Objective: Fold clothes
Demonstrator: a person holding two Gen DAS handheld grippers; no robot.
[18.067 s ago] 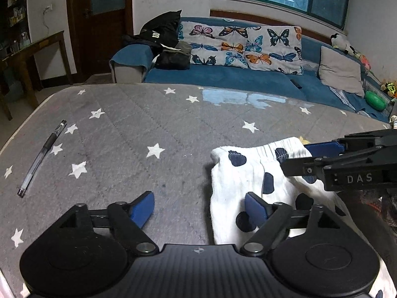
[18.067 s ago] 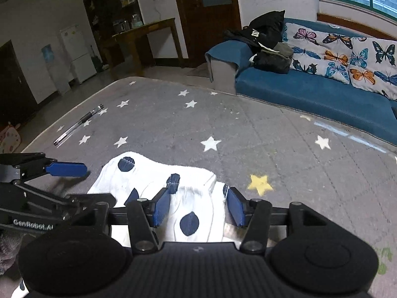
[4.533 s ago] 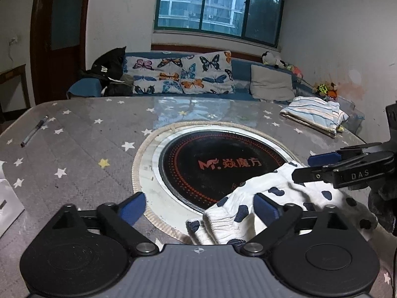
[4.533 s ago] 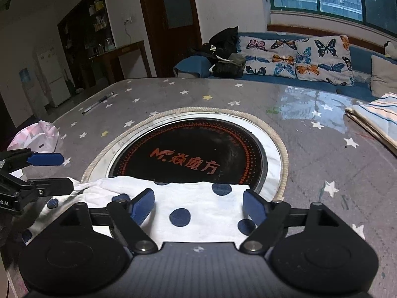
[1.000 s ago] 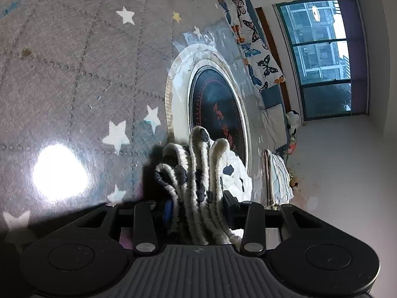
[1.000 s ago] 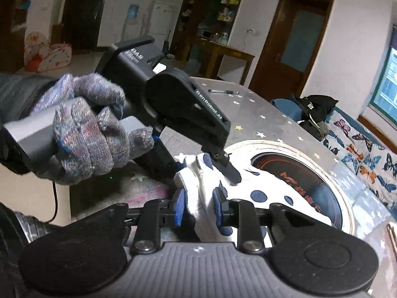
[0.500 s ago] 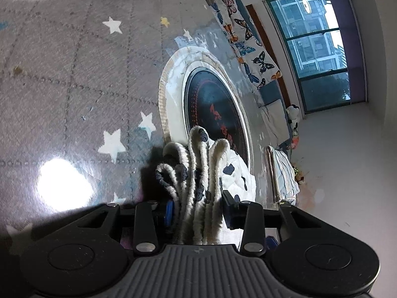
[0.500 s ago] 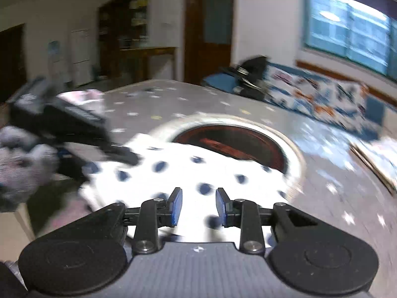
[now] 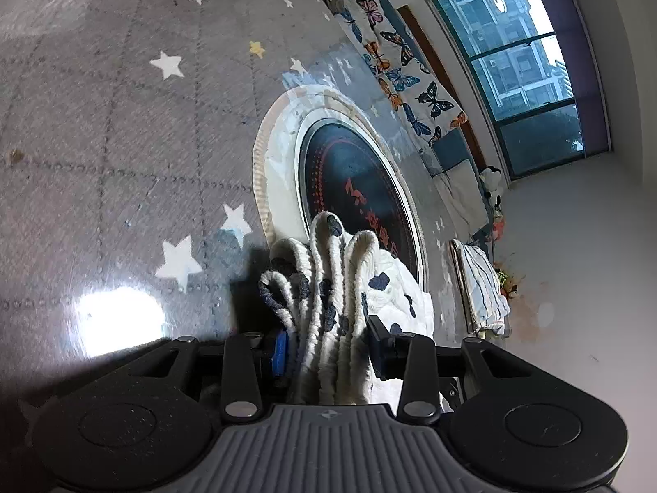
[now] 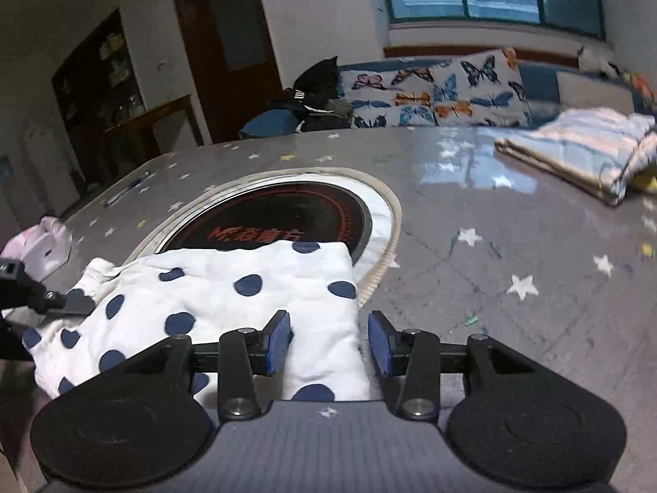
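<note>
Garment (image 10: 230,287): soft, light, limp; expect sag between holds.
Left gripper (image 9: 328,349): clamped on the bunched ribbed waistband.
Right gripper (image 10: 328,347): jaws opening, pads clear of the cloth between them; take the right hem corner on the worktop (image 10: 513,226).

left gripper (image 9: 326,349) clamped on bunched ribbed edge of white dotted garment (image 9: 328,287), several folds stacked btwn the pads. rest of cloth trails over rim of round black hotplate (image 9: 353,180) in star-print table (image 9: 102,123). folded striped cloth (image 9: 480,283) far right, butterfly cushions (image 9: 394,65) behind.
</note>
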